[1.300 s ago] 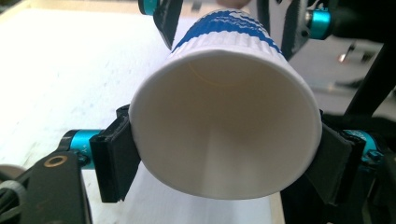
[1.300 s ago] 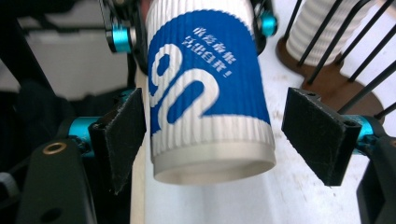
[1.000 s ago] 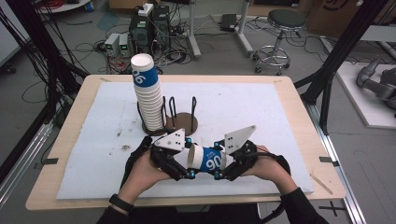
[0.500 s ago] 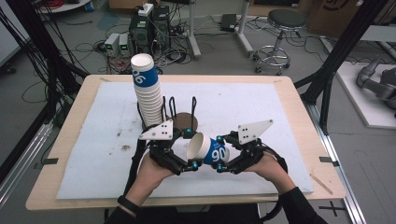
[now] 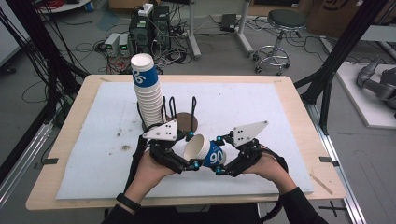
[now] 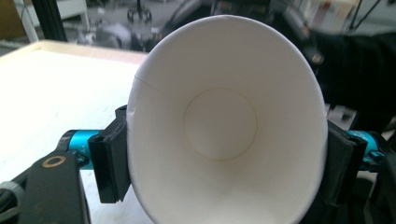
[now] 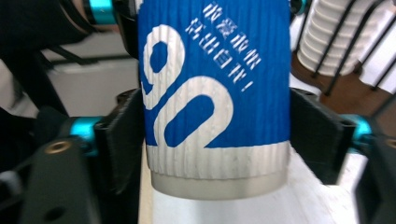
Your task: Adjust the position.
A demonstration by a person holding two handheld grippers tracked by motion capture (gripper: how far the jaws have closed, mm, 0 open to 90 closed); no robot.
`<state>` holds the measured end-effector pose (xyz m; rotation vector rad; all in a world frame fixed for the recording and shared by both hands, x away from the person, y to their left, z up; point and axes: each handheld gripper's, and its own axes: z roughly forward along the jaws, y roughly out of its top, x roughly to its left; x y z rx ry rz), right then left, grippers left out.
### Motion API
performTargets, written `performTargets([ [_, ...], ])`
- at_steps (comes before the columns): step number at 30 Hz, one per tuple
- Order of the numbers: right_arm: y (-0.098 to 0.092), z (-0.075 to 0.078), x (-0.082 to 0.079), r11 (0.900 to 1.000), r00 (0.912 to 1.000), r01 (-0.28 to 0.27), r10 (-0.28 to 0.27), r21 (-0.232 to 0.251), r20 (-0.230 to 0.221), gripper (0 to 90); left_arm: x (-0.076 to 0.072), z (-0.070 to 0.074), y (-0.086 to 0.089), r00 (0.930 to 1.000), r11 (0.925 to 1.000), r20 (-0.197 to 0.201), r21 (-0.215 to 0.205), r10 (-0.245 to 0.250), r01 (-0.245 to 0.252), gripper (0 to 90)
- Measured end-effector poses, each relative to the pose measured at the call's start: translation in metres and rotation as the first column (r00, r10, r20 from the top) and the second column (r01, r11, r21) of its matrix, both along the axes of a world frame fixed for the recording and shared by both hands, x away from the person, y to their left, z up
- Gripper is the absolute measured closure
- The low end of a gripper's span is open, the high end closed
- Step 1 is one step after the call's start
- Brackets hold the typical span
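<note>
A single paper cup (image 5: 205, 150) lies on its side above the mat (image 5: 280, 116), held between the left gripper (image 5: 192, 150) on its left and the right gripper (image 5: 218, 155) on its right, its mouth turned toward the left one. Behind it, toward the far edge of the table (image 5: 308, 112), stands a wire cup holder (image 5: 184, 116) on a round base. A tall stack of cups (image 5: 147, 91) sits in the holder's left side (leaning a little left), just behind the left gripper. Beyond the table, a stool (image 5: 282, 28) stands on the floor at the right.
</note>
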<state>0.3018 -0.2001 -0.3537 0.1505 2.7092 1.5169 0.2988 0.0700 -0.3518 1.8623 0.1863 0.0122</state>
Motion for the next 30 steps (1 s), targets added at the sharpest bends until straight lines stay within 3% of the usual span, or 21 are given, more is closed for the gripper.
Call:
performTargets([
  [2, 0.000, 0.001, 0.000, 1.000, 1.0000, 0.004, -0.004, -0.009, 0.009, 21.9, 0.000, 0.004, -0.001, 0.9998, 0.9988, 0.016, 0.049, -0.010, 0.009, 21.5],
  [5, 0.005, 0.003, -0.003, 0.998, 0.9994, 0.007, -0.005, -0.062, 0.035, 21.9, 0.001, 0.010, -0.004, 0.9995, 0.9944, 0.017, 0.103, -0.025, 0.024, 21.5],
  [7, 0.009, 0.000, -0.004, 0.996, 0.9993, -0.003, 0.006, -0.094, 0.037, 22.5, 0.001, 0.014, -0.006, 0.9988, 0.9884, 0.026, 0.147, -0.042, 0.038, 21.6],
  [9, 0.013, -0.003, -0.004, 0.992, 0.9988, -0.014, 0.020, -0.126, 0.044, 28.8, 0.001, 0.017, -0.009, 0.9980, 0.9812, 0.032, 0.187, -0.055, 0.048, 21.7],
  [12, 0.016, -0.006, -0.005, 0.991, 0.9984, -0.010, 0.018, -0.135, 0.054, 30.1, 0.000, 0.022, -0.013, 0.9975, 0.9724, 0.050, 0.230, -0.050, 0.037, 21.8],
  [14, 0.014, -0.008, -0.003, 0.994, 0.9985, -0.009, 0.015, -0.107, 0.053, 30.2, 0.000, 0.023, -0.013, 0.9983, 0.9805, 0.051, 0.196, -0.029, 0.019, 19.2],
  [16, 0.010, -0.009, 0.000, 0.999, 0.9996, -0.020, 0.021, -0.027, 0.020, 30.2, -0.001, 0.022, -0.013, 0.9988, 0.9914, 0.048, 0.131, -0.013, 0.006, 16.3],
  [17, 0.010, -0.009, 0.000, 0.999, 0.9996, -0.020, 0.021, -0.027, 0.020, 30.2, -0.001, 0.022, -0.013, 0.9990, 0.9959, 0.044, 0.090, -0.002, -0.002, 16.3],
  [19, 0.007, -0.007, 0.000, 1.000, 0.9997, -0.019, 0.019, 0.013, 0.014, 30.2, -0.001, 0.020, -0.011, 0.9996, 0.9998, 0.029, 0.017, 0.008, -0.009, 13.9],
  [22, 0.002, -0.005, 0.001, 0.996, 0.9999, -0.011, 0.012, 0.090, -0.012, 30.2, 0.002, 0.016, -0.010, 0.9999, 0.9974, -0.007, -0.071, 0.014, -0.014, 12.1],
  [26, -0.002, -0.003, 0.002, 0.993, 0.9999, 0.001, 0.001, 0.121, -0.017, 30.2, 0.004, 0.015, -0.010, 0.9998, 0.9940, -0.020, -0.109, 0.007, -0.009, 12.1],
  [30, -0.002, -0.004, 0.002, 0.991, 0.9998, 0.002, 0.000, 0.135, -0.019, 30.2, 0.005, 0.014, -0.013, 0.9997, 0.9933, -0.023, -0.115, 0.000, -0.003, 13.5],
])
